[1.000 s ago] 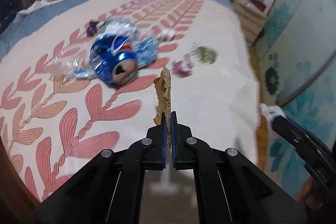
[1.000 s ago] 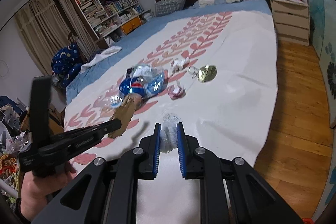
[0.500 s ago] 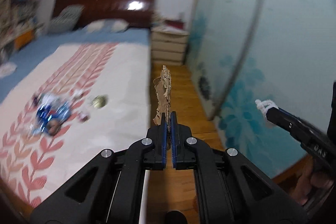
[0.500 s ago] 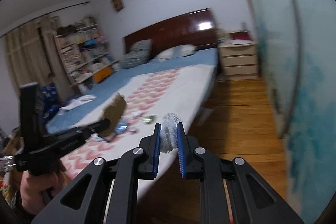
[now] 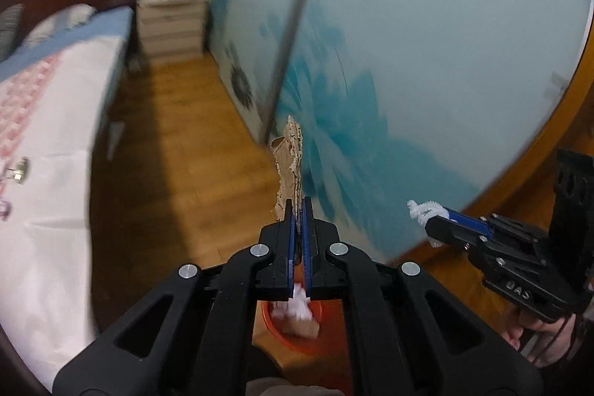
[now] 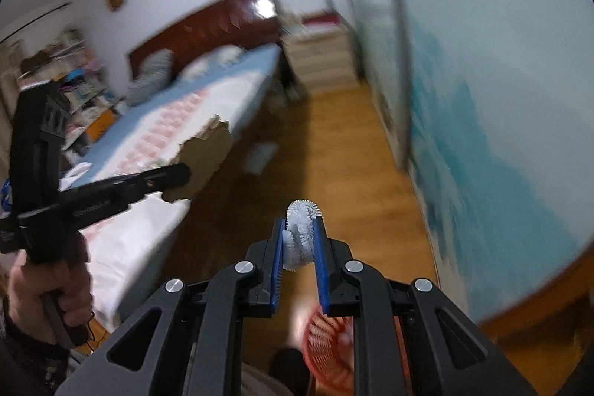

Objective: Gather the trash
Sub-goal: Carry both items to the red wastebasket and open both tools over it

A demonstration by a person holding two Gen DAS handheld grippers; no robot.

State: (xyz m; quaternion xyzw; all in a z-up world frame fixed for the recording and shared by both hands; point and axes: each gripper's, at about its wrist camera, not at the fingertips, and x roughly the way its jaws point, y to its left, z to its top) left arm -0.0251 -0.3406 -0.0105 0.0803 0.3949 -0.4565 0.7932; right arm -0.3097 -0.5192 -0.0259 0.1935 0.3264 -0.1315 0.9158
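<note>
My left gripper is shut on a torn scrap of brown cardboard that stands up between its pads; the scrap also shows in the right wrist view. My right gripper is shut on a fuzzy white pipe cleaner, which shows in the left wrist view at the right. A red trash basket with white crumpled paper in it sits on the floor below and behind the left gripper; in the right wrist view the basket is low, under the right gripper.
The bed with its white and pink cover lies to the left, with a gold lid near its edge. A blue-painted sliding door fills the right. Wooden floor runs between them to a nightstand.
Both grippers have swung right, away from the bed and its trash, toward the floor beside the sliding door. The red basket has come into view below them. Both still hold their items.
</note>
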